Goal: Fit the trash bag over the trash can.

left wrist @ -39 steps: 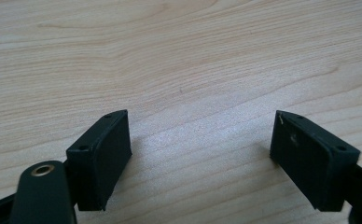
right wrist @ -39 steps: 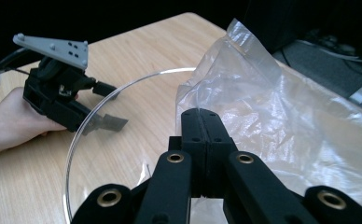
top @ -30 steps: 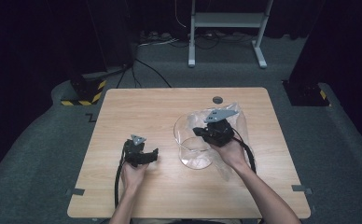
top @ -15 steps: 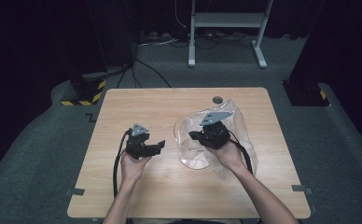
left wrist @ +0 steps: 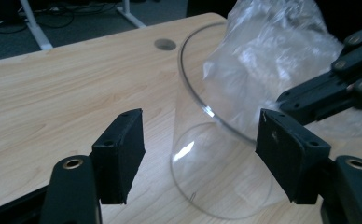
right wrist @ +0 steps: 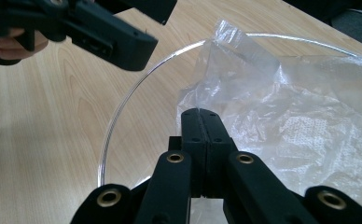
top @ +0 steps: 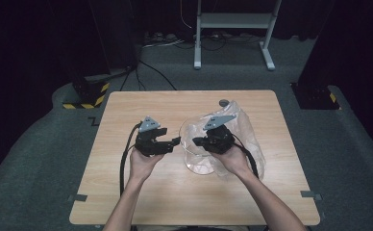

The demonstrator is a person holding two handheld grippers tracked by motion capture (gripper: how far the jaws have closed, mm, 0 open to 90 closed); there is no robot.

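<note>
Lining step in hand, judging by layout: clear glass bowl (top: 197,153) mid-table, plastic bag (top: 242,134) draped over its right rim. Right gripper (top: 197,141) clenched on bag edge. Left gripper (top: 175,142) just left of bowl, jaws just closing, nothing pinched. Next: grab opposite bag edge, spread. No readable writing.

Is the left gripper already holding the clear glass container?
No, the left gripper has open jaws standing apart on either side of the glass container, and neither touches it.
</note>
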